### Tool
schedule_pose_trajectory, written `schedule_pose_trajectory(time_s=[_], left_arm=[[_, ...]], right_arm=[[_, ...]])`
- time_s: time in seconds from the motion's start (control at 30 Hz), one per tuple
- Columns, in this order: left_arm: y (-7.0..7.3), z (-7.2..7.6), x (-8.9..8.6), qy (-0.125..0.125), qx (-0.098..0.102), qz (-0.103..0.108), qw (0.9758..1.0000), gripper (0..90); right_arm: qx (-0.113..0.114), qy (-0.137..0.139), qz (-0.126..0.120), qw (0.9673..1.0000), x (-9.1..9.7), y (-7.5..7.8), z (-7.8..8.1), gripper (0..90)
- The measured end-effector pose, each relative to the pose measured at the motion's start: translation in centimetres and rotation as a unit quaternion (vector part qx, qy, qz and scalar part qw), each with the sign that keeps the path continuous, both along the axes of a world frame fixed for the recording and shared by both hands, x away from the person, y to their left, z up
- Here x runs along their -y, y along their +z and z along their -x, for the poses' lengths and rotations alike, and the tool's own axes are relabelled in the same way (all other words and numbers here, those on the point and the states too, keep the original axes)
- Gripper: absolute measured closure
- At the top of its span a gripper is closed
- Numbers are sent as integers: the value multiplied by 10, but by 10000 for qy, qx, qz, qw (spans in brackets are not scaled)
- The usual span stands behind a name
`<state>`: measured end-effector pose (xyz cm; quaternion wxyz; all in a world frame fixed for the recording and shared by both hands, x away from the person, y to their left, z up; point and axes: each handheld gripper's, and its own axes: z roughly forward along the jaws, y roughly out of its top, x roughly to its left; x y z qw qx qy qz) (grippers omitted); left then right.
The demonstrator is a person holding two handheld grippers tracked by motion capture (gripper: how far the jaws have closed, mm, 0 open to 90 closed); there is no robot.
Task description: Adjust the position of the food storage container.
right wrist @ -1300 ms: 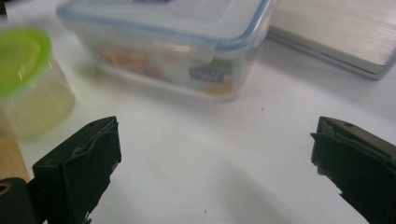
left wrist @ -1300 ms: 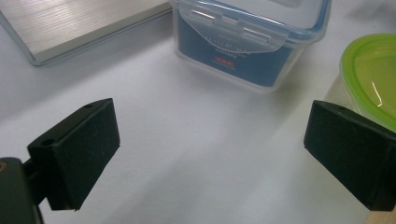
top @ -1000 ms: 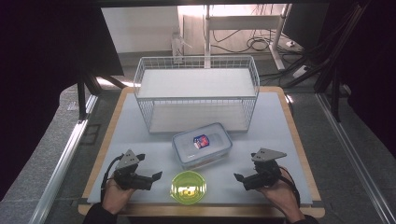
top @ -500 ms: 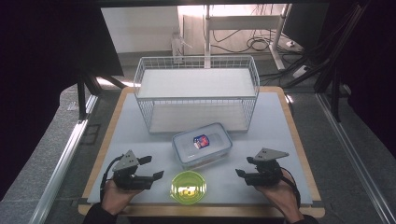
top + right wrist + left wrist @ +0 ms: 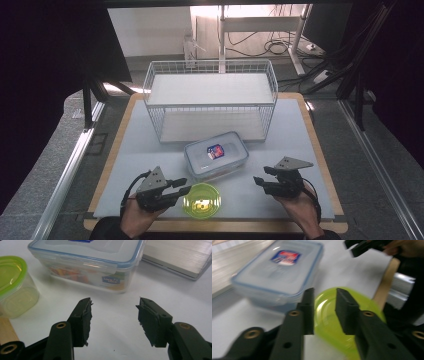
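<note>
Green-lidded tub (image 5: 201, 201) is sitting at the tabletop's near edge, right off your left gripper (image 5: 181, 186) tips, so that hand's closer. Its jaws have just been closing, gap narrow, pinching nothing. Right gripper (image 5: 259, 180) is hanging half-spread, empty.

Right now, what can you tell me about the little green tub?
The little green tub is a small round container with a bright lime-green lid and a clear, see-through plastic body, which looks empty. It stands upright with the lid on, at the near edge of the white table top, just in front of the bigger clear box. The left gripper reaches toward it, jaws narrowly apart, not gripping it.
</note>
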<state>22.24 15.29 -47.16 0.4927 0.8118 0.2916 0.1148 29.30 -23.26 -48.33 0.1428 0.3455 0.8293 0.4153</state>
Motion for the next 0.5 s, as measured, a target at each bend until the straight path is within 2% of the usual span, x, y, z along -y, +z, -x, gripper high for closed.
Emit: schedule_pose_trajectory(time_s=[0.03, 0.1, 0.2, 0.4, 0.5], left_arm=[[1, 2, 10, -117, -99, 133, 9998, 798], [1, 3, 16, -217, -157, 193, 9995, 876], [-1, 6, 36, -490, -266, 240, 9982, 900], [-9, 8, 69, -703, -417, 48, 9966, 900], [-12, 10, 82, -775, -443, -134, 9959, 900]], right_arm=[[21, -36, 28, 10000, 0, 0, 0, 472], [29, -56, 41, 10000, 0, 0, 0, 480], [71, -42, 176, 9998, -3, 0, 1, 509], [74, 13, 263, 9996, -5, -1, 2, 492], [47, 36, 280, 9996, -6, -2, 1, 475]])
